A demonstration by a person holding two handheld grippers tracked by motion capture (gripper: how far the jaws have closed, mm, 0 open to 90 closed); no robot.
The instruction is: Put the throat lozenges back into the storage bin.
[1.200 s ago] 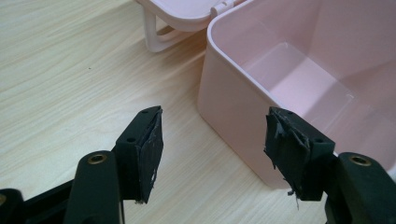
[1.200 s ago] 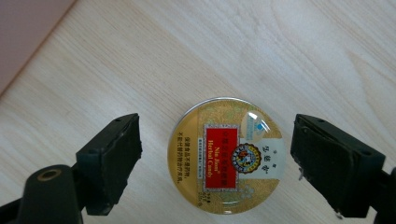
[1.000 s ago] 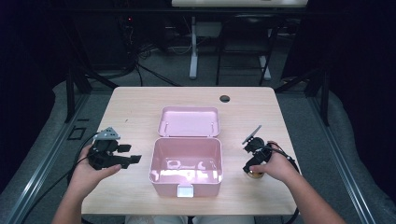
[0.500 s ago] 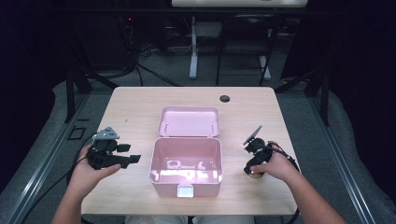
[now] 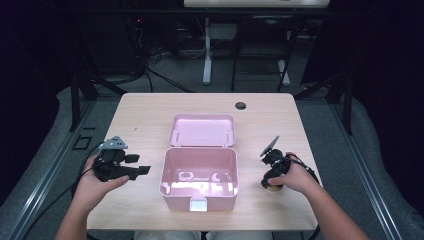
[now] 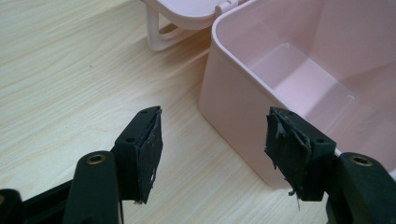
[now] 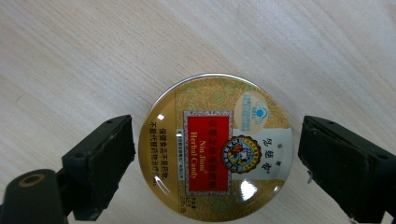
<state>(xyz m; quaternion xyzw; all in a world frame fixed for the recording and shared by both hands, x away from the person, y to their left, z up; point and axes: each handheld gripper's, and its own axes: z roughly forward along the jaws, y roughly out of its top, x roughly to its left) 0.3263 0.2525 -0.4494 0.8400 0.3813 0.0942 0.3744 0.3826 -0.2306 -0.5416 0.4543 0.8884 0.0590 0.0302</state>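
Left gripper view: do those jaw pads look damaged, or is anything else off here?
Yes. The left gripper stands open beside the pink box, and its pads are frayed, with torn strips hanging off. The candy tin and table look normal.

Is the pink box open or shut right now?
Open. The pink box has its lid flipped back flat on the table, and its inside looks empty.

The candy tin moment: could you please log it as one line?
right gripper: open, fingers either side of round candy tin on table | left gripper: open beside open pink box
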